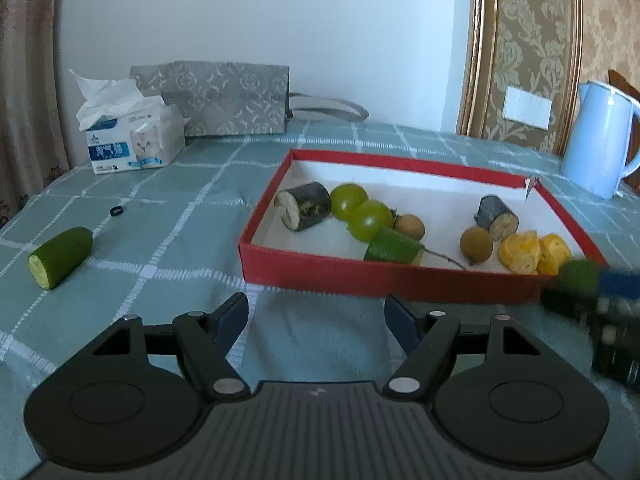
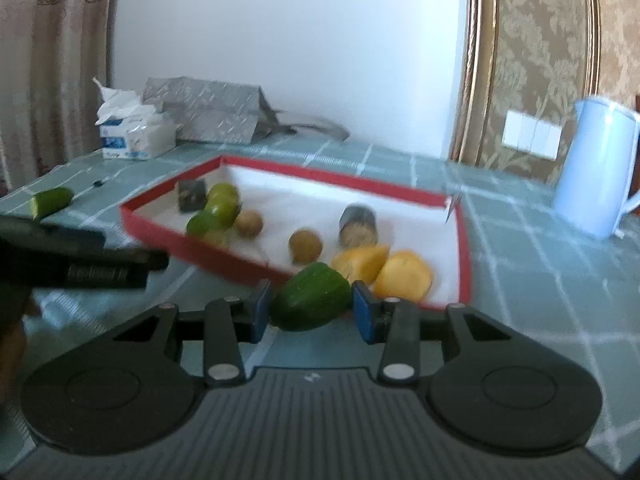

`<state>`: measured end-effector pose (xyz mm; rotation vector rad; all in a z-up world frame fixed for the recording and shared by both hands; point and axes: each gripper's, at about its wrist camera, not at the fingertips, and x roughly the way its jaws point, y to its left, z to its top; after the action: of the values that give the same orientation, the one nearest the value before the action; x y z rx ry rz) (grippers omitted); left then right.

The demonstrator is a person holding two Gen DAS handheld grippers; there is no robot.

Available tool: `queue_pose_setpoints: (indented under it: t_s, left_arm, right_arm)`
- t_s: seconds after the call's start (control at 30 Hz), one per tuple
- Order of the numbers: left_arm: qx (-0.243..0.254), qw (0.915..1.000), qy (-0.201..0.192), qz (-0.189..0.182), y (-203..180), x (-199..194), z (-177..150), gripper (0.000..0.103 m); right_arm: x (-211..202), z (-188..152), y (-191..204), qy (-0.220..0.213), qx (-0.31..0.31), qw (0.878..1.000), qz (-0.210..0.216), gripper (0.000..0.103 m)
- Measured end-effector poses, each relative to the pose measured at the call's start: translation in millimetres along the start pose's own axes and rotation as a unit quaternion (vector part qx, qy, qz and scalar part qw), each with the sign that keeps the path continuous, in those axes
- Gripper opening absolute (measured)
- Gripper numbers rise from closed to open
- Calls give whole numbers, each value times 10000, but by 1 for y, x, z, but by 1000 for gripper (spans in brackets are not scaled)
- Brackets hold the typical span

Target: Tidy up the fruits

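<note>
A red box [image 1: 316,272] [image 2: 160,236] on the green checked table holds two dark sugarcane pieces [image 1: 305,206], two green fruits [image 1: 360,210], two brown longans [image 1: 476,245], two yellow pieces [image 1: 520,256] and a green cucumber piece [image 1: 390,246]. My right gripper [image 2: 312,306] is shut on a green cucumber piece [image 2: 310,302] at the box's near edge; it shows blurred in the left wrist view [image 1: 580,276]. My left gripper [image 1: 316,320] is open and empty, before the box. Another cucumber piece [image 1: 60,258] [image 2: 51,201] lies on the table to the left.
A tissue pack [image 1: 132,140] and a grey patterned bag [image 1: 224,98] stand at the back left. A pale blue jug [image 1: 600,140] [image 2: 596,168] stands at the back right. A small black ring [image 1: 116,211] lies near the loose cucumber.
</note>
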<state>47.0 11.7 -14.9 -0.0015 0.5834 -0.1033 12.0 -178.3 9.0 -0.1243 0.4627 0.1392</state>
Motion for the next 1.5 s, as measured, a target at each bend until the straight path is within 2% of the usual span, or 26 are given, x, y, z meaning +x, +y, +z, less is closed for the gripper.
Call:
queue_pose_setpoints:
  t_s: [0.17, 0.47, 0.67, 1.03, 1.07, 1.1, 1.2, 1.3, 1.4, 1.5]
  left_arm:
    - [8, 10000, 47, -66, -1, 1, 0, 75]
    - [87, 9999, 59, -72, -4, 2, 0, 75]
    - [17, 9998, 144, -150, -2, 4, 1, 75]
    - [-73, 9997, 191, -157, 1, 6, 1, 75]
    - [-78, 9997, 194, -156, 1, 6, 1, 75]
    - [-80, 9996, 200, -155, 1, 6, 1, 75]
    - [-73, 9997, 199, -128, 1, 7, 1, 75]
    - [-74, 9997, 203, -97, 1, 7, 1, 75]
    - [-61, 9999, 147, -3, 1, 5, 1, 75]
    - [1, 9999, 62, 106, -1, 3, 0, 75]
  right_arm:
    - [18, 25, -3, -43, -56, 9999, -122, 40]
    - [83, 44, -2, 415, -150, 9985, -320, 40]
    - [98, 55, 2, 458, -171, 9982, -344, 40]
    - [122, 61, 22, 453, -629, 9949, -640, 41]
    - [122, 61, 25, 466, -710, 9941, -673, 43]
    - [122, 60, 25, 466, -696, 9941, -683, 52]
    - [119, 59, 20, 432, -468, 9960, -631, 65]
    - [108, 58, 17, 288, -441, 9963, -682, 88]
    - [86, 55, 15, 15, -333, 9965, -769, 100]
    - [62, 50, 13, -158, -123, 9967, -781, 103]
